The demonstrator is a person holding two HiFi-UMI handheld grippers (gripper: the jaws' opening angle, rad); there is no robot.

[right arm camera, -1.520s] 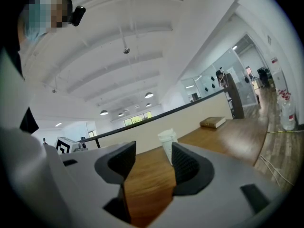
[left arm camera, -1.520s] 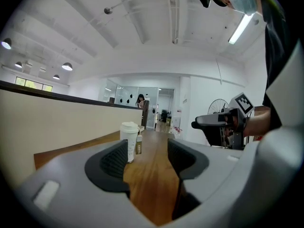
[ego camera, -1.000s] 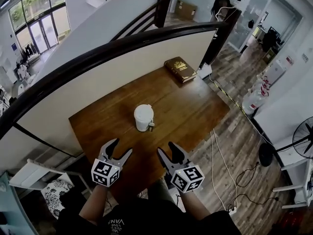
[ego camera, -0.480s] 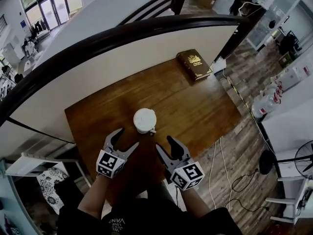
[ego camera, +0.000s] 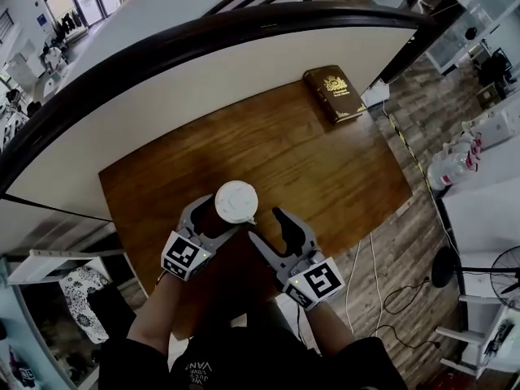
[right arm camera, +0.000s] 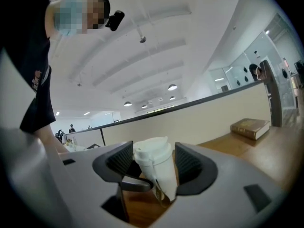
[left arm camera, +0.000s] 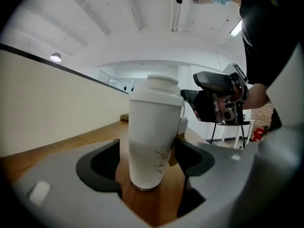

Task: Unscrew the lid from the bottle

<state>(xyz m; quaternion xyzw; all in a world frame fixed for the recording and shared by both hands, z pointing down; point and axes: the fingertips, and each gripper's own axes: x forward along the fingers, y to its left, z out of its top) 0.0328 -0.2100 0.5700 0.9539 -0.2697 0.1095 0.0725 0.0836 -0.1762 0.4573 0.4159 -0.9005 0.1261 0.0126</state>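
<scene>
The white bottle (ego camera: 236,202) is seen at lower centre of the head view, standing upright on the wooden table (ego camera: 309,161) with its lid (ego camera: 236,199) on. Bare wood is left open toward the upper right, as far as a book (ego camera: 335,93) laid at the far corner against the cream partition (ego camera: 162,112).

The left gripper (ego camera: 213,219) is held spread, with the bottle's lower body between its jaws; a gap is seen at one pad, and contact at the other cannot be judged. The right gripper (ego camera: 270,227) is also spread and holds nothing, set just right of the bottle.

From above, the bottle's body is hidden by its lid. The table's near edge is covered by arms. A small piece at the bottle's side cannot be identified.
</scene>
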